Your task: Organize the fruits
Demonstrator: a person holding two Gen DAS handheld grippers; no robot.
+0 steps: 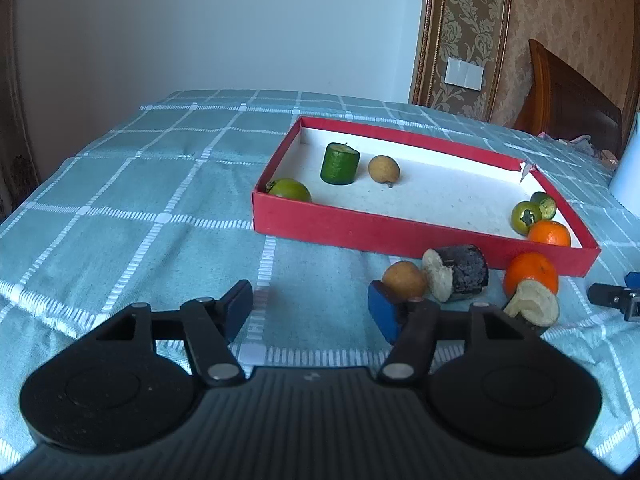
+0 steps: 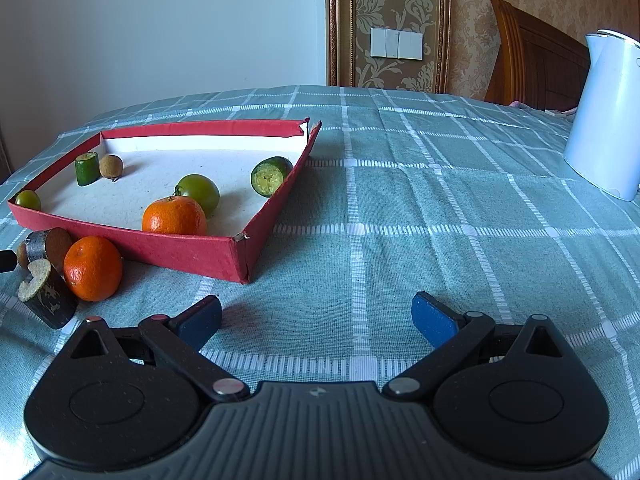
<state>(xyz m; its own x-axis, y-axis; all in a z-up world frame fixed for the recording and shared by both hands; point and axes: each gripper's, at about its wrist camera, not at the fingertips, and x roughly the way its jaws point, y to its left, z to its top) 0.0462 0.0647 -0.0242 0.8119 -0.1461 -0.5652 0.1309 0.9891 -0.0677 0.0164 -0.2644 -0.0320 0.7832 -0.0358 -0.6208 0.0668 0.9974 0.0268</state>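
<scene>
The red box (image 1: 400, 236) sits on the checked cloth of the surface (image 1: 160, 184) and serves as the landmark. Inside it lie a green cylinder piece (image 1: 340, 163), a small brown fruit (image 1: 383, 168), a green round fruit (image 1: 290, 189) in the near left corner, and at the right end two more green pieces and an orange (image 1: 550, 233).

Just outside its near wall, four things are not yet in: a small brown round fruit (image 1: 404, 279), a dark-skinned cut piece (image 1: 460, 278) with pale flesh, a second orange (image 1: 531, 272), and another cut piece (image 1: 532, 307) just in front of that orange.

The left gripper (image 1: 312, 306) has its fingers partly spread, with nothing between them; one blue pad is just beside the brown fruit, though I cannot tell whether it touches. The right gripper (image 2: 316, 316) hangs well to the right of the box, fingers wide apart and empty.

The brown fruit is probably light, with a thin brittle shell, and round, so it will likely roll at a nudge. I would close across its widest middle, gently. The orange looks heavier, with soft yielding peel; a grip around its equator should hold without bruising. The cut pieces seem firm, and their dark curved sides are likely better to pinch than the crumbly pale ends.
</scene>
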